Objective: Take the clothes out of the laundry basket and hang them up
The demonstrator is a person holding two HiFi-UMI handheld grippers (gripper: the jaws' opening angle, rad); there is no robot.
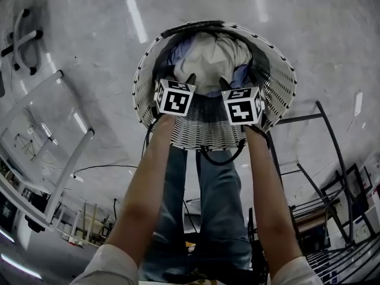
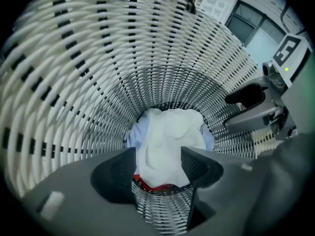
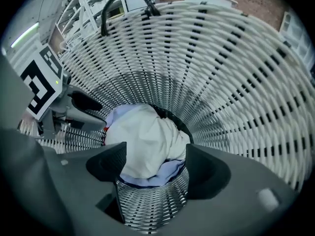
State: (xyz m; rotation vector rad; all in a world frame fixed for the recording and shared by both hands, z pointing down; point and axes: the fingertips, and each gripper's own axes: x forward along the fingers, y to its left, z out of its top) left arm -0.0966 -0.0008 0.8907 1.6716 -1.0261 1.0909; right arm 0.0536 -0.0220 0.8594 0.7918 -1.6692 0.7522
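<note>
White woven laundry basket (image 1: 196, 132) stands on the floor, and I see a pile of clothes at its bottom. On top lies a big white cloth (image 2: 167, 141). Under it peek a light blue cloth (image 3: 167, 173) and a bit of red cloth (image 2: 149, 186). My left gripper (image 2: 157, 163) and right gripper (image 3: 155, 156) both point down into the basket, side by side. Both have their jaws wide apart and hold nothing. They hang above the clothes and do not touch them.

Dim, cool light; ceiling-light glare streaks on floor (image 1: 136, 18); heavy fisheye bending, dark vignetted corners; near foreground soft.
</note>
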